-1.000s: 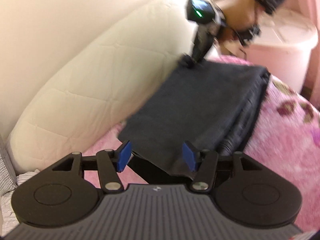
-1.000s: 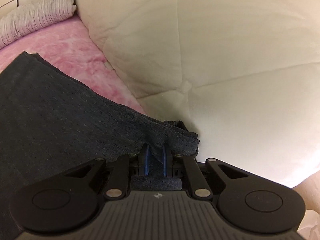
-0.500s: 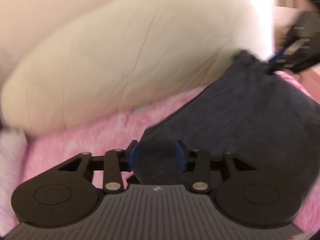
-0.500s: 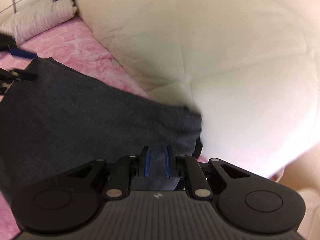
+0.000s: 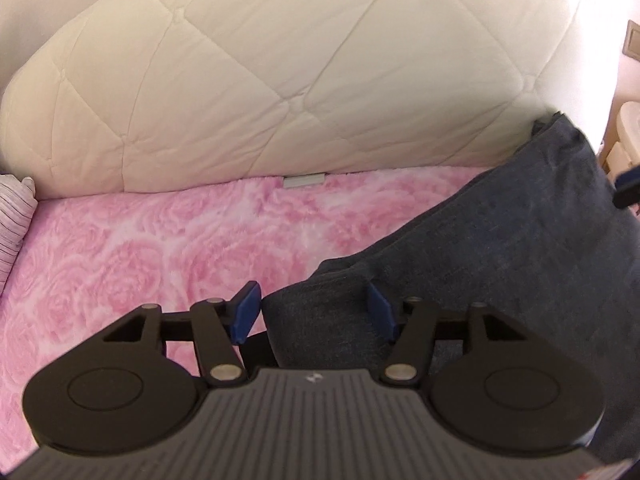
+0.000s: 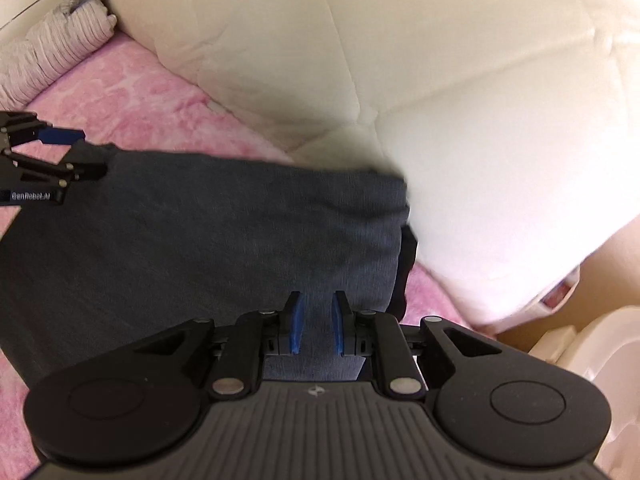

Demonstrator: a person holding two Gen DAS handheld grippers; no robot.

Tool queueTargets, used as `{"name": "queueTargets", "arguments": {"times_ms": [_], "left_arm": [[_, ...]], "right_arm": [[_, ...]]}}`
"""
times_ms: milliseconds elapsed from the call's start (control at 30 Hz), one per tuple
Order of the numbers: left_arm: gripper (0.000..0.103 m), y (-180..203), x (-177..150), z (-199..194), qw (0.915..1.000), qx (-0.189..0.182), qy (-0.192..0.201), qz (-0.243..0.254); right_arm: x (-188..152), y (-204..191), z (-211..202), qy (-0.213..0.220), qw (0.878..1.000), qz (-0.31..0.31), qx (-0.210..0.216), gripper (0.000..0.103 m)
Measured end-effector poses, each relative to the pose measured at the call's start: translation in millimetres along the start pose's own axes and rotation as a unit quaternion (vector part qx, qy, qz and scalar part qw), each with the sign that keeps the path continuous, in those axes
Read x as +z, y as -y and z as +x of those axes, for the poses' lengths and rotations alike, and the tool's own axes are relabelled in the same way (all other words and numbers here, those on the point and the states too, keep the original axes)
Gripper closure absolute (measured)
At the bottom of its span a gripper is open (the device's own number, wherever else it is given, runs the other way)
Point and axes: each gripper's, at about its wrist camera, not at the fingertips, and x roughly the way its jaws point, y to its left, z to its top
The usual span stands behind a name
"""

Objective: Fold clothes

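1. Now the left claw (image 5: 314, 312) stands spread, its jaws having just been opening, with a corner of the dark blue garment (image 5: 500, 264) between the blue pads (image 5: 246, 312); the pad on the left clearly stands off the cloth, so nothing is pinched.
2. To the left of that claw lies bare pink bedspread (image 5: 140, 248), ahead of it the quilted cream duvet (image 5: 280, 72); the garment runs off to its right across the bed.
3. The right claw (image 6: 318, 322) has its jaws a narrow gap apart, having just been opening; the garment's edge lies between them, seemingly unpinched.
4. Step in hand, I judge: letting go after laying a fold flat. Next comes lifting both claws clear without dragging cloth, then taking fresh corners for another fold.
5. Against a second ago, the right claw then nipped a bunched corner beside the duvet; now that cloth lies flat. The left claw's view has swung from along the garment to the bedspread and duvet.
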Motion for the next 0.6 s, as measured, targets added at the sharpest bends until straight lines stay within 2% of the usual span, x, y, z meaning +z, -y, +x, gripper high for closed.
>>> {"name": "queueTargets", "arguments": {"times_ms": [133,233,333,433,600], "left_arm": [[0.06,2,-3,-26,1.0,0.007,0.0,0.002],[0.061,13,-14,-43,0.9995,0.013,-0.012,0.025],[0.06,25,-20,-43,0.9988,0.012,-0.033,0.034],[0.061,32,-18,-39,0.9983,0.025,-0.046,0.024],[0.061,39,-18,-72,0.9991,0.026,-0.03,-0.016]], "right_arm": [[13,4,16,-0.009,1.0,-0.006,-0.002,0.087],[18,8,43,-0.034,0.999,-0.002,0.006,0.087],[18,12,57,-0.043,0.999,-0.009,0.017,0.086],[22,21,56,-0.049,0.998,0.006,0.037,0.087],[7,24,16,-0.02,0.998,0.013,0.058,0.085]]}}
